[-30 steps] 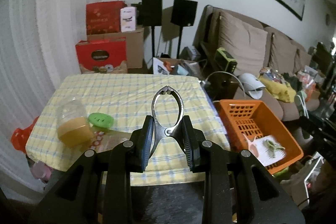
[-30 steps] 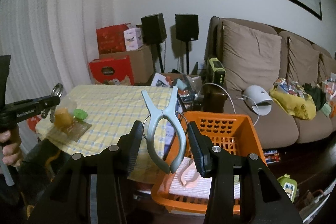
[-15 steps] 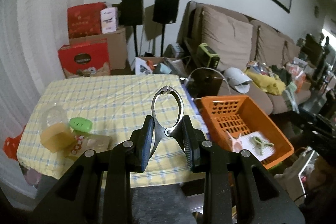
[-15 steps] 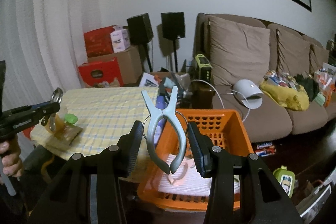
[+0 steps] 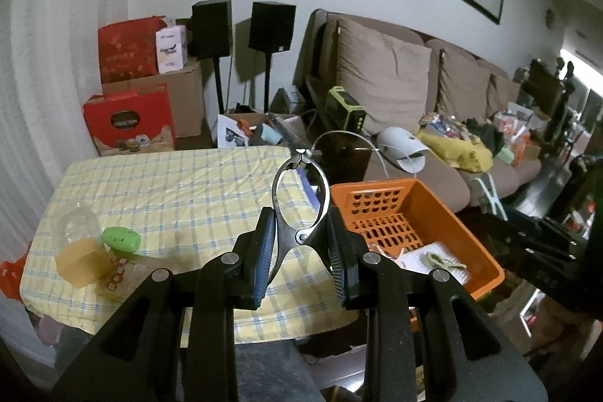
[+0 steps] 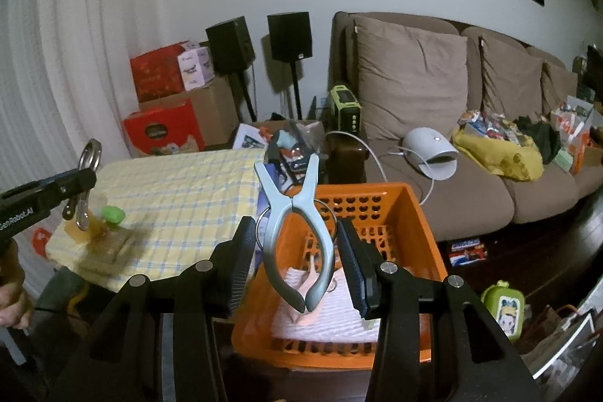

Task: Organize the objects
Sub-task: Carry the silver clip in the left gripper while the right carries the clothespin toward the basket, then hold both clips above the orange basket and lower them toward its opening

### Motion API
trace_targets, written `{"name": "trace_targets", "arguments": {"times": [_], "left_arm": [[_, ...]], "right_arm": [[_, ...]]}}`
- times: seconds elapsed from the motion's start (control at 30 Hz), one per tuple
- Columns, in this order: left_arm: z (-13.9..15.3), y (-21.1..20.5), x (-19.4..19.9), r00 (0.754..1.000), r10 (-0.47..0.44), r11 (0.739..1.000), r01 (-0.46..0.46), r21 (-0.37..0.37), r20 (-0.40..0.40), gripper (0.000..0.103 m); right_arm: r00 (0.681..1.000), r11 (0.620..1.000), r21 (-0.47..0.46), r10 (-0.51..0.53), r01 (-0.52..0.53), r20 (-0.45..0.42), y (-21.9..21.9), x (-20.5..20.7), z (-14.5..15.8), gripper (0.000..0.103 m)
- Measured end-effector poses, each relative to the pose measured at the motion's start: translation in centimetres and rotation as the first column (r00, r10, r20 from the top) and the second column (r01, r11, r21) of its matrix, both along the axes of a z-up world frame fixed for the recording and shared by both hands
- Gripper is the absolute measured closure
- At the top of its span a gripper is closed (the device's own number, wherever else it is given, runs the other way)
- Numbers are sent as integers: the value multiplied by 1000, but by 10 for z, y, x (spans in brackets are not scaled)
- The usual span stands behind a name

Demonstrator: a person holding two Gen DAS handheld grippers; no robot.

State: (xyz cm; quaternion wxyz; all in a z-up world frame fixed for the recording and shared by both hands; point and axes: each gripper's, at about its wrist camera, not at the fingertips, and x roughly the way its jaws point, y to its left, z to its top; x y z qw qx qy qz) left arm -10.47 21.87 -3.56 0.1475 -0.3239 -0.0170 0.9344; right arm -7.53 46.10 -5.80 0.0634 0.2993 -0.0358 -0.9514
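Left gripper [image 5: 299,253]: closed on a steel clamp [image 5: 299,198], its blue-edged pads pressing the clamp's two handles; the looped jaws of the clamp stick up and forward, tips meeting.
Steel clamp, place: held in the air over the near right part of the table [image 5: 169,191], just left of the basket [image 5: 433,210] in the left wrist view.
Right gripper [image 6: 296,268]: closed on a grey clip [image 6: 297,232] — a big peg-shaped one. The pads grip its curved lower legs; the two flat ends fork upward in a V, and a wire ring shows at its pivot.
Grey clip, place: in the air over the near left part of the basket, not touching it.
Basket: orange, perforated, beside the table's right edge and lower than the tabletop. A white ribbed sheet [image 6: 331,319] lies in it with a pink clip [image 6: 311,289] on top; the left wrist view also shows a small greenish clip [image 5: 439,259] there.
Table: covered in yellow checked cloth. Near its front left corner stand a clear jar [image 5: 77,251] with amber contents, a green lid [image 5: 120,238] just beside it, and a flat packet [image 5: 124,279] under them.
Person: a hand [image 6: 11,285] at the left edge of the right wrist view holds the left gripper's handle.
Behind: a brown sofa [image 6: 433,108] — cluttered at its far end.
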Motion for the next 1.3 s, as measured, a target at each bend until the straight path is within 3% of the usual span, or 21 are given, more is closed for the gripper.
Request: {"name": "trace_targets", "arguments": {"times": [0.5, 0.93, 1.3], "left_arm": [[19, 25, 13, 995, -88, 996, 86, -31, -53, 78], [11, 45, 11, 991, -128, 991, 127, -35, -28, 78], [23, 65, 17, 986, -159, 987, 156, -45, -53, 78]], "right_arm": [[999, 1000, 2, 20, -20, 27, 4, 1, 0, 58], [997, 997, 28, -73, 72, 36, 35, 3, 2, 58], [991, 990, 55, -133, 132, 11, 51, 15, 11, 58]]}}
